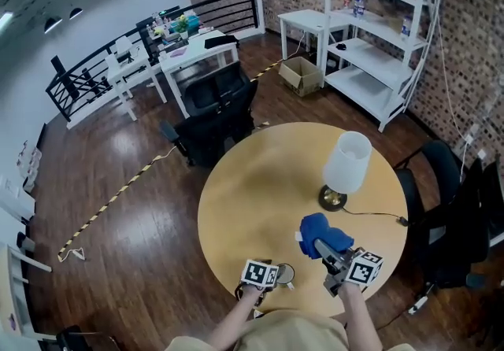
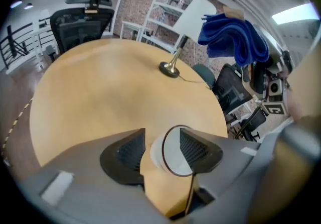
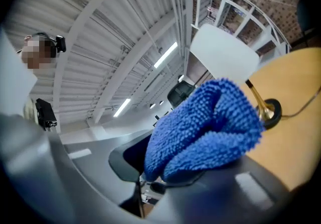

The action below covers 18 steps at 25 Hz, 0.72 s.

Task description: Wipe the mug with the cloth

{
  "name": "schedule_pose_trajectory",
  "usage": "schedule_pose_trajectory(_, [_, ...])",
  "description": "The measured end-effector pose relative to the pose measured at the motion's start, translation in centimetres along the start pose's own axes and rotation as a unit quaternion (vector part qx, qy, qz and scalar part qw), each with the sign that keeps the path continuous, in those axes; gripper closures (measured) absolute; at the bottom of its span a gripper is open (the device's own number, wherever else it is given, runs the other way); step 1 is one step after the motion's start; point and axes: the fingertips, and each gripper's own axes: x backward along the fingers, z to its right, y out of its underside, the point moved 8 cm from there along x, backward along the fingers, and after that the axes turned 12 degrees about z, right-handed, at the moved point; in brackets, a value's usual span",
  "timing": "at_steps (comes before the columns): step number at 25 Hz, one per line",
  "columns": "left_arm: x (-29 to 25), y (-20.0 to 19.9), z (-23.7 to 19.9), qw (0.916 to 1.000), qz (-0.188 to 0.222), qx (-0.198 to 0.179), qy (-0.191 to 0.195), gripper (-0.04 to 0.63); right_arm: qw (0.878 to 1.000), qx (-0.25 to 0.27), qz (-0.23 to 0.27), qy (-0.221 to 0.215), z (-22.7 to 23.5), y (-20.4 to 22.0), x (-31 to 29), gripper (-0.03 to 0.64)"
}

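Flooring (image 1: 118,145) of dark wood is seen across the room, with a white shelf unit (image 1: 378,35) set against a brick wall and a black office chair (image 1: 213,117) placed beyond the round table (image 1: 260,200). A cardboard box (image 1: 301,74) is left on the floor near the shelf unit. The table's pale wooden top is occupied on its right side by a lamp (image 1: 346,164) with a white shade and a brass-coloured base, from which a thin cord is led towards the table's edge.

The right gripper (image 3: 160,170) is held up off the table, in front of the lamp in its own view. Its jaws are closed tight on the cloth (image 1: 321,233), a blue, nubby one that is bunched into thick folds and bulges out past the jaws.

The left gripper (image 2: 163,148) is angled down at the near edge of the table. Its jaws are parted about halfway. The mug (image 2: 173,150), white with a dark rim, is placed upright on the tabletop between them. Bare tabletop is seen between the left pad and the mug's wall, while the right pad is overlapped by the mug's rim; whether that pad is touching it cannot be told. In the head view the cloth is kept clear of the mug, up and to its right.
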Motion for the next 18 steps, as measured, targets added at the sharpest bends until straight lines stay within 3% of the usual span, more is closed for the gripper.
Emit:
schedule_pose_trajectory(2, [2.8,-2.7,0.5,0.9981,0.061,-0.005,-0.010,0.328,0.999,0.039,0.026,-0.019,-1.7,-2.3,-0.4,0.557])
schedule_pose_trajectory(4, [5.8,-6.3,1.5,0.9902,0.138,-0.020,-0.015,0.318,0.994,0.099,0.036,-0.023,-3.4,-4.9,-0.9,0.555])
schedule_pose_trajectory(6, [8.4,-10.1,2.5,0.9746,0.219,-0.042,-0.017,0.318,0.983,0.178,0.035,-0.010,-5.2,-7.2,-1.5,0.555])
schedule_pose_trajectory(9, [12.0,-15.0,4.3,0.9445,0.317,-0.086,-0.018,0.319,0.960,0.276,0.043,-0.001,-7.7,-9.8,-2.5,0.554])
schedule_pose_trajectory(12, [15.1,-18.6,6.1,0.9172,0.376,-0.128,-0.033,0.319,0.939,0.340,0.057,0.005,-9.6,-11.7,-3.3,0.554])
schedule_pose_trajectory(16, [17.8,-20.9,7.2,0.8786,0.425,-0.185,-0.116,0.319,0.910,0.404,0.048,0.081,-10.1,-12.4,-3.6,0.554])
schedule_pose_trajectory(18, [18.2,-21.2,7.0,0.8705,0.433,-0.188,-0.139,0.309,0.899,0.422,0.044,0.107,-10.1,-12.5,-3.6,0.554])
